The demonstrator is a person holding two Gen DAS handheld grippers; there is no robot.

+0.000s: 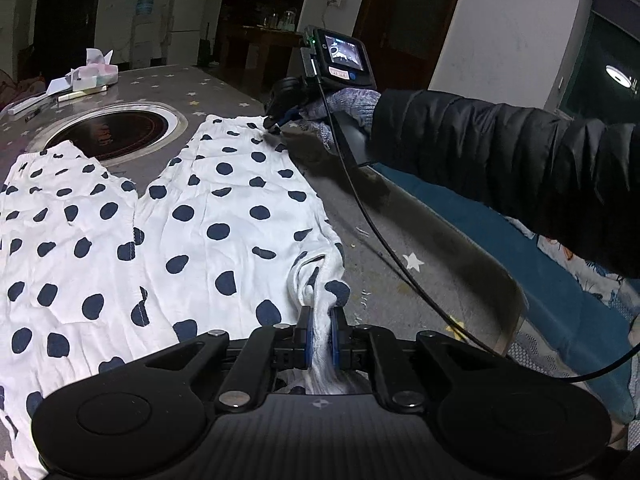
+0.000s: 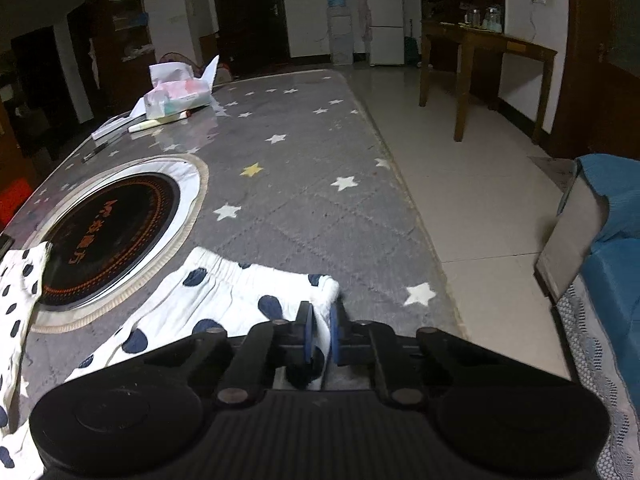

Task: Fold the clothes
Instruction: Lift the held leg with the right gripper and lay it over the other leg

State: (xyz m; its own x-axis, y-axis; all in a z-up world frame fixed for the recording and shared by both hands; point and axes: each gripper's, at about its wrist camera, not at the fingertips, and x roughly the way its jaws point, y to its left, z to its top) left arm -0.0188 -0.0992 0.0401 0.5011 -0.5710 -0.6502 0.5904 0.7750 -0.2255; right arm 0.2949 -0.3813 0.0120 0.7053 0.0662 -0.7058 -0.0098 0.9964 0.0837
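Note:
White trousers with dark blue polka dots (image 1: 132, 232) lie spread flat on the grey star-patterned table cover (image 1: 400, 240). My left gripper (image 1: 321, 316) is shut on a bunched corner of the trousers at their near right edge. My right gripper (image 2: 321, 312) is shut on the hem corner of the right leg (image 2: 240, 292); in the left wrist view it shows at the far end of that leg (image 1: 274, 126), held by a gloved hand with a black sleeve. The other leg's end (image 2: 24, 272) lies at the left.
A round black induction hob (image 2: 108, 232) is set in the table between the trouser legs. A tissue pack (image 2: 178, 98) and papers lie at the far end. The table's right edge drops to a tiled floor (image 2: 480, 184). A blue-covered seat (image 2: 612, 248) stands right.

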